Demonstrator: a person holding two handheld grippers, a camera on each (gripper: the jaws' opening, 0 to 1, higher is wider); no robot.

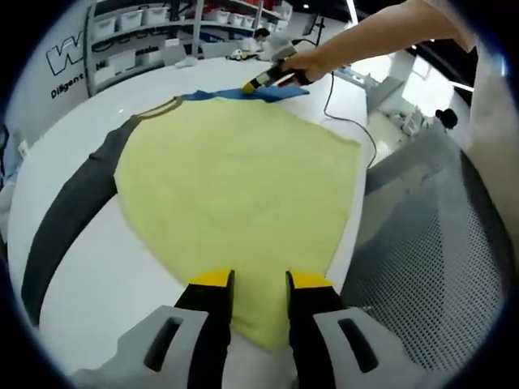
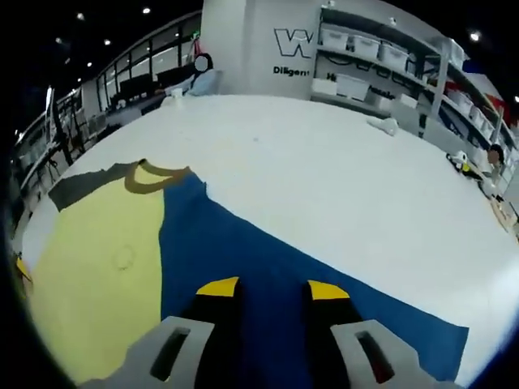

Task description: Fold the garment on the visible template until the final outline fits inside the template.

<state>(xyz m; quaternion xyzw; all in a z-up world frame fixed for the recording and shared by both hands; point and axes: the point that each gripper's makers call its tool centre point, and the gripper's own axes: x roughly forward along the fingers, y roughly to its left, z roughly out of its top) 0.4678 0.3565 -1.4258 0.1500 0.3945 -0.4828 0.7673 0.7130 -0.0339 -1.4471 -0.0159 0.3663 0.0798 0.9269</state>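
A yellow shirt body [image 1: 243, 178] lies flat on the white table [image 1: 105, 267], with a dark grey sleeve [image 1: 69, 215] to its left and a blue sleeve [image 1: 272, 93] at its far side. My left gripper [image 1: 259, 284] stands open at the near hem, and a point of yellow cloth lies between its jaws. A person's hand holds my right gripper [image 1: 253, 84] low on the blue sleeve at the far side. In the right gripper view, my right gripper [image 2: 272, 289] is open over the blue sleeve [image 2: 268, 259]. The yellow body [image 2: 97, 267] and the brown collar [image 2: 154, 178] lie to its left.
A grey mesh surface [image 1: 430, 251] lies beyond the table's right edge. A black cable [image 1: 345, 117] runs across the far table. Shelves with white bins [image 2: 381, 65] line the back wall. A person [image 2: 203, 74] sits at the table's far end, where the white table [image 2: 340, 162] stretches wide.
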